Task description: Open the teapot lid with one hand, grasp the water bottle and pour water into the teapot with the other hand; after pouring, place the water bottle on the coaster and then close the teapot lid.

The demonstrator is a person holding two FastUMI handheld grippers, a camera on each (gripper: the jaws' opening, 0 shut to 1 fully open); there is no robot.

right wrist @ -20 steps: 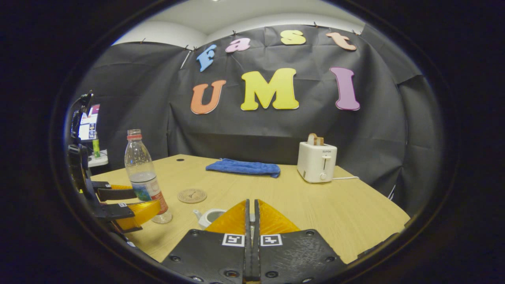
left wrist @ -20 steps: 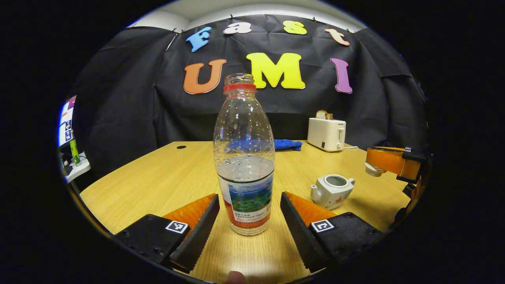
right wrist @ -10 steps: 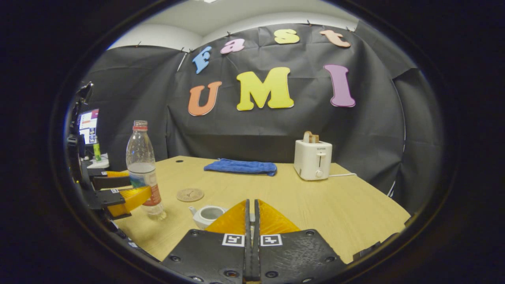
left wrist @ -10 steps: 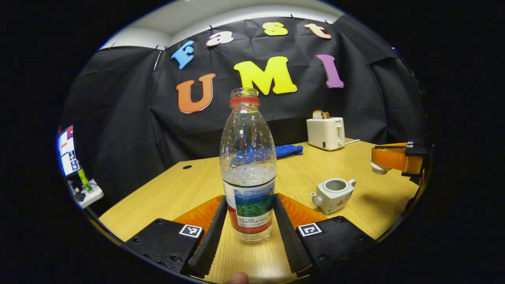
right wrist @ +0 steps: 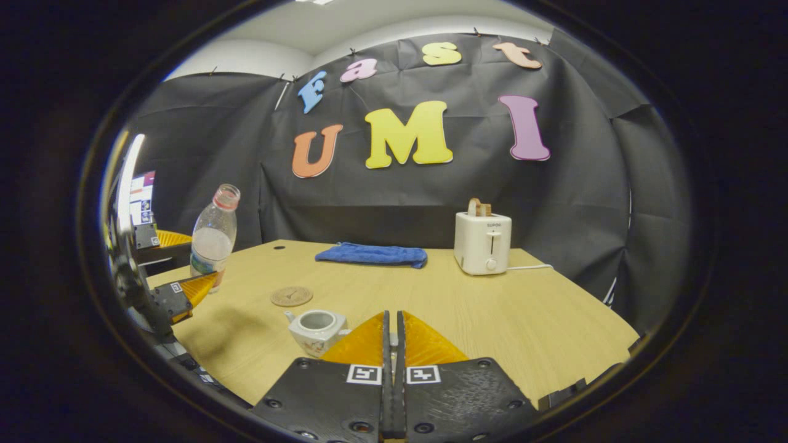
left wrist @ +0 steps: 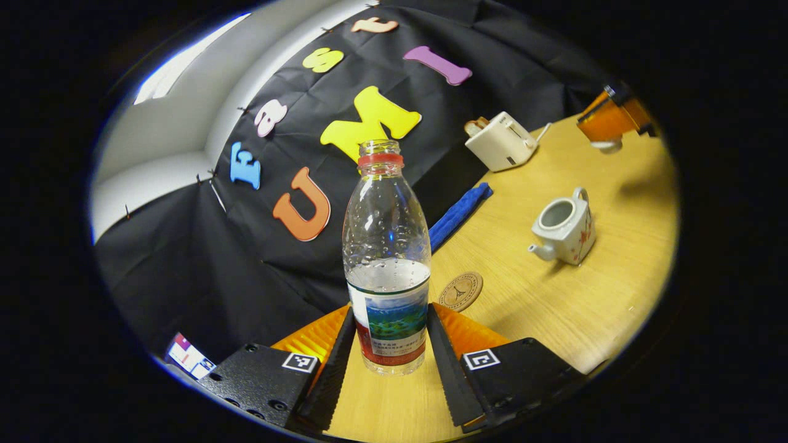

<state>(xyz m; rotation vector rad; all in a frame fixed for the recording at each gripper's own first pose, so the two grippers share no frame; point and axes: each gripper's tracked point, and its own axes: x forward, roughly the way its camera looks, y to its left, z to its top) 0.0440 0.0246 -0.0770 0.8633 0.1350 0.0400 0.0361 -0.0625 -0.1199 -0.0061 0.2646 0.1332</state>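
While the water bottle [left wrist: 386,264] sits pinched between both fingers of the left claw [left wrist: 388,363], it hangs clear of the table [left wrist: 554,307] and, in the right gripper view, leans toward the teapot [right wrist: 315,329] with its capless mouth uppermost and water filling roughly its lower half. The teapot stands open on the table, its spout pointing away from the toaster [right wrist: 482,243], and the round coaster [right wrist: 291,296] lies just beyond it, apart from it. The right claw [right wrist: 392,344] has its fingers pressed nearly together; in the left gripper view it hovers above the table holding the white lid [left wrist: 606,146] at its tip. Farther back lie a folded blue cloth [right wrist: 369,254] and the toaster with bread in its slot.
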